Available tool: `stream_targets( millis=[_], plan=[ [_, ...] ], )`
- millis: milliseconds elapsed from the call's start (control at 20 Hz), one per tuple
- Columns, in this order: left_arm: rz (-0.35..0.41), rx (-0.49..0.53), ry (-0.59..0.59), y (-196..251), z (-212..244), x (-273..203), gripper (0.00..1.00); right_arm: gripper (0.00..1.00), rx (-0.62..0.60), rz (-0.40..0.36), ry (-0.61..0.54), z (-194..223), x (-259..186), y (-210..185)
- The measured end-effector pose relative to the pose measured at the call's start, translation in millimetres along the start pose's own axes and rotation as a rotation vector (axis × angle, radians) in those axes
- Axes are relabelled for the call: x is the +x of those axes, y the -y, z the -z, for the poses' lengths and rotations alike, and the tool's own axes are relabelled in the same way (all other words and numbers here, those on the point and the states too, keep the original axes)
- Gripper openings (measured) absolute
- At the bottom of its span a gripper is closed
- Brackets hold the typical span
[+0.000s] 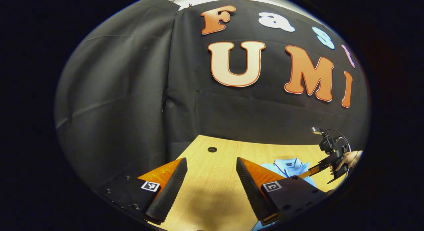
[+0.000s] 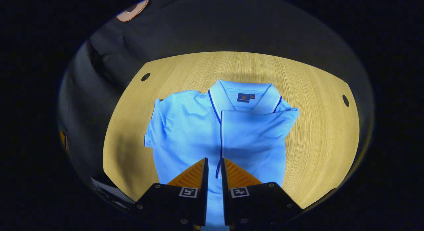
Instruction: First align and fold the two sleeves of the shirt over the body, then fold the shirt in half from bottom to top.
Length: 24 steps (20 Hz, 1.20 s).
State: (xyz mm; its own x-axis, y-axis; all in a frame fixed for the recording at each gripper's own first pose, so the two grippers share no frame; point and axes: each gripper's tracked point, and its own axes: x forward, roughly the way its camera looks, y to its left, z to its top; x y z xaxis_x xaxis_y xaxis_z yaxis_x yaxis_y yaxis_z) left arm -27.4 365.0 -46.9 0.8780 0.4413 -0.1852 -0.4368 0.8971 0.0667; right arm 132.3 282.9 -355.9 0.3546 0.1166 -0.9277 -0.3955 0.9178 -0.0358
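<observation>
A light blue polo shirt point(image 2: 185, 131) lies face up on the wooden table point(image 2: 318, 125), collar at the far side. In the right gripper view, its right-hand sleeve point(image 2: 255, 135) is folded over the body, and the trimmed cuff edge runs down the middle. The left-hand sleeve point(image 2: 154, 125) lies spread out flat. My right gripper point(image 2: 214, 168) is nearly closed over the shirt's middle, with the lower end of the cuff between its fingers. My left gripper point(image 1: 212, 178) hangs open over bare table, left of the shirt point(image 1: 288, 168). The right gripper point(image 1: 318, 169) is over the shirt, held by a hand.
Black cloth walls close the booth behind and left of the table. Round cable holes sit in the tabletop at the far left point(image 2: 145, 77) and the right point(image 2: 345, 100). Bare wood runs around the shirt on every side.
</observation>
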Motion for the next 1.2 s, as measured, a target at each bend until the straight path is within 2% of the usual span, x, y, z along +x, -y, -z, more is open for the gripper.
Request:
stream_targets(
  millis=[50, 150, 200, 250, 300, 350, 400, 600, 800, 950, 1200],
  plan=[
    [0.006, -0.002, -0.016, 2, 5, 4, 0.95, 0.29, 0.014, -0.016, 0.007, 0, -3, -3],
    [0.02, -0.004, -0.037, 9, 8, 10, 0.97, 0.53, 0.047, -0.043, 0.019, 0, -6, -5],
    [0.027, -0.003, -0.047, 13, 10, 13, 0.97, 0.58, 0.06, -0.052, 0.018, 3, -9, -4],
    [0.033, 0.001, -0.06, 18, 12, 18, 0.97, 0.74, 0.07, -0.052, 0.018, 4, -10, -1],
    [0.04, 0.006, -0.073, 22, 14, 23, 0.96, 0.8, 0.078, -0.052, 0.023, 6, -13, 2],
    [0.049, 0.01, -0.09, 25, 18, 26, 0.97, 0.97, 0.084, -0.054, 0.042, 5, -18, 3],
    [0.062, 0.017, -0.111, 29, 23, 32, 0.97, 0.99, 0.084, -0.056, 0.066, 4, -23, 5],
    [0.099, 0.066, -0.178, 57, 33, 57, 0.97, 0.99, 0.091, -0.072, 0.146, 0, -58, 5],
    [0.167, 0.111, -0.257, 95, 47, 82, 0.97, 0.99, 0.093, -0.07, 0.212, -4, -90, 16],
    [0.211, 0.114, -0.312, 119, 56, 99, 0.97, 0.99, 0.111, -0.063, 0.236, 1, -110, 27],
    [0.229, 0.149, -0.445, 139, 89, 132, 0.97, 0.99, 0.148, -0.041, 0.255, 16, -128, 57]
  ],
)
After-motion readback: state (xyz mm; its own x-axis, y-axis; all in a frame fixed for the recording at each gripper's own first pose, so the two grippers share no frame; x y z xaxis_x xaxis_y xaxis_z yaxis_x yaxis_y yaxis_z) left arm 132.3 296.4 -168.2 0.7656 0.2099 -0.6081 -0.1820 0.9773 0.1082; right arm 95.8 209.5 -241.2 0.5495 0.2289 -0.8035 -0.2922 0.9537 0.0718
